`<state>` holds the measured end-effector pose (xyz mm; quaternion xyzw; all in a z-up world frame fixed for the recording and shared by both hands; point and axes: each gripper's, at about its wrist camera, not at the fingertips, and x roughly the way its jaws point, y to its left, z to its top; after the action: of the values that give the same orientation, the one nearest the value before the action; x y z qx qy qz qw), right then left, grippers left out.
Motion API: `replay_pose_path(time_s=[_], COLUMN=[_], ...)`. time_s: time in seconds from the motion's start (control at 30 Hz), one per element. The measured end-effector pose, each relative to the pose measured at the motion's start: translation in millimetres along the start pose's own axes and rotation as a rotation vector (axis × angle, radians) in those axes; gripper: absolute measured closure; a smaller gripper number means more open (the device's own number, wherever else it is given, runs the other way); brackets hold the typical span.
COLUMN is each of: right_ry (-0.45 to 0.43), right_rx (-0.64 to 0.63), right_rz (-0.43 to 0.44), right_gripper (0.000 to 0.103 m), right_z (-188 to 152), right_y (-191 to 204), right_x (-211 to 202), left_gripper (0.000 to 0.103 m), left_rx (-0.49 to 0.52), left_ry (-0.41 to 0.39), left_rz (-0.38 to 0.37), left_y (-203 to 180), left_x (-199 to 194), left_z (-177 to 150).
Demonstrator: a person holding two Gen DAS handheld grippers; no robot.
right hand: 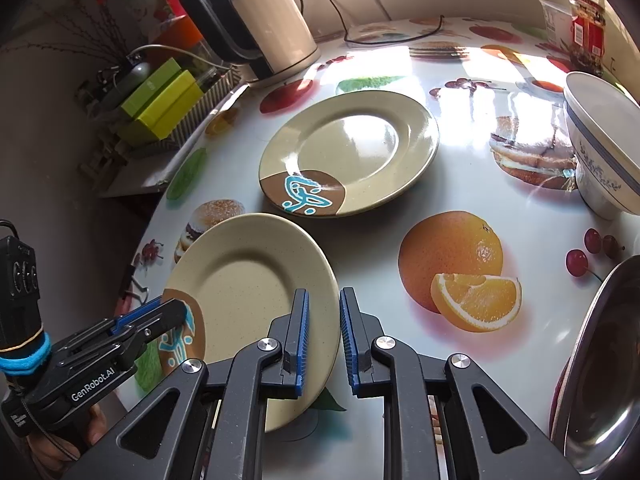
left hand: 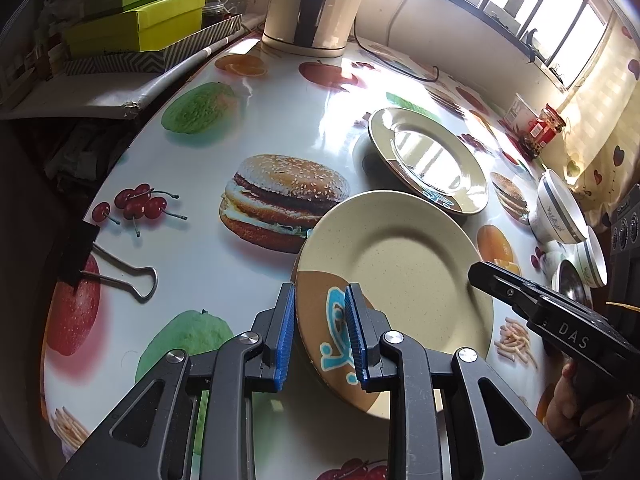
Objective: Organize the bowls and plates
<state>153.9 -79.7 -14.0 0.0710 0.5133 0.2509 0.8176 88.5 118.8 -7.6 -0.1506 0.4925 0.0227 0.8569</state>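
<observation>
- Beige near plate is tilting above the fruit-print table, its brown patch pinched in the left gripper, whose jaws are closing tight on the rim.
- Right gripper is straddling that plate's opposite rim, jaws parted, gripping nothing.
- Far plate is lying flat just beyond, near the white bowl.

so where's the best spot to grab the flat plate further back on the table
Take the second plate by its raised rim at the brown patch, coming from the near side. It lies flat, so one finger likely has to slide under the lip.
</observation>
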Motion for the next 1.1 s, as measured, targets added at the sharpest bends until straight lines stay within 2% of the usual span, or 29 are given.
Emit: replay_pose_path(time_s=[0.2,0.27,0.33,0.6,0.7,0.87,1.1], right_ry=[-0.003,-0.009,-0.013,-0.030,-0.051,-0.101,-0.146], right_rx=[0.008,0.011,0.016,0.034,0.036,0.059,0.128], right_rz=[0.010,0.003,0.002,-0.010,-0.019,-0.056,-0.086], right_gripper=[0.083,0.074,0.071,0.068,0.066,0.056,0.054], right_z=[1,2,3,10,16,31,60], right_y=[0,-1,-2,-8,-10,-17,-38], right_x=[-1,-2,-3,-6,-10,-18,-19], left_gripper=[0.076,0.073,0.071,0.069,0.069,0.069,0.067], left_rx=[0.004,0.007,0.008,0.007,0.006,0.011,0.009], left_ry=[0.004,0.005,0.001,-0.016,-0.028,-0.049,-0.066], left_rz=[-0.004,0.001,-0.008,-0.009,-0.015,-0.037,-0.093], left_y=[0,-1,-1,0,0,-4,-9], left_x=[1,1,-1,-3,-4,-4,5], left_z=[0,1,3,12,19,37,72])
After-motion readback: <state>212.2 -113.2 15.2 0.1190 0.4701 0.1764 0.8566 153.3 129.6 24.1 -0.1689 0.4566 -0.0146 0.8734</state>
